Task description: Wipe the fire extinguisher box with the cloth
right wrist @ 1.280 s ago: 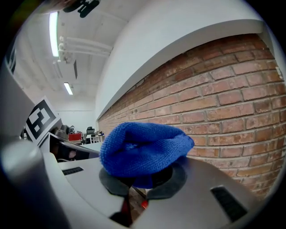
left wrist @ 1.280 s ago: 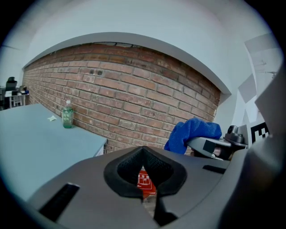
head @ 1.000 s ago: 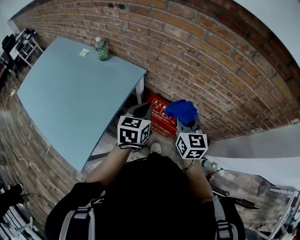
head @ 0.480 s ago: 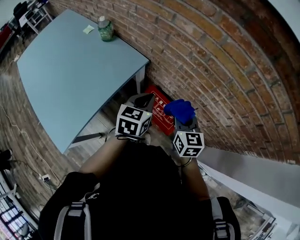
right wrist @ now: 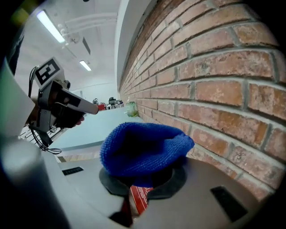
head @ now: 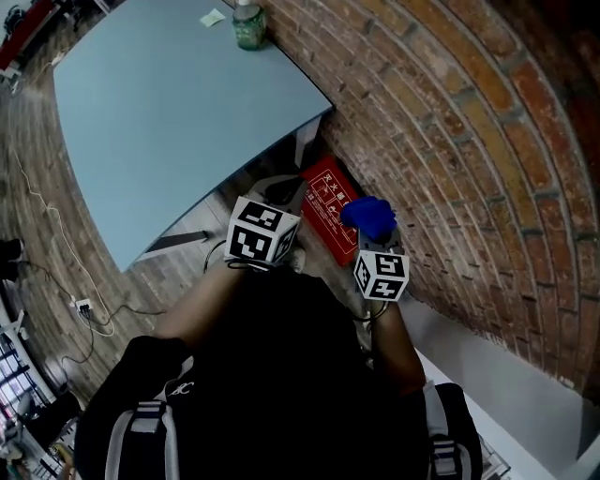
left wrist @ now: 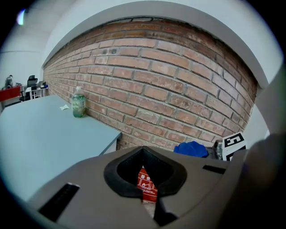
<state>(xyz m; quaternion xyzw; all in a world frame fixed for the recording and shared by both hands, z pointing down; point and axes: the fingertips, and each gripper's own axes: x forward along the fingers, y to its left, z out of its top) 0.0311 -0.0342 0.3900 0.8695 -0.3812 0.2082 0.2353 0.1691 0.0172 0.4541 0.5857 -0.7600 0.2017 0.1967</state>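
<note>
The red fire extinguisher box (head: 326,208) lies on the floor against the brick wall, beside the table's corner. A blue knitted cloth (head: 368,217) hangs bunched over the box's right end, with my right gripper (head: 372,236) shut on it. In the right gripper view the cloth (right wrist: 143,147) covers the jaw tips and a strip of the box (right wrist: 137,200) shows below them. My left gripper (head: 278,192) hovers over the box's left side, shut and holding nothing. Through the hollow between its jaws the box (left wrist: 146,183) shows, and the cloth (left wrist: 192,148) sits to the right.
A grey-blue table (head: 178,122) stands left of the box, with a green bottle (head: 248,22) and a paper scrap (head: 213,17) at its far edge by the brick wall (head: 450,159). Its white leg (head: 302,150) is close to the box. Cables (head: 52,267) run along the floor.
The head view has swung, so the table and wall sit differently in the frame. Both grippers and the cloth stay over the red box, close to the wall.
</note>
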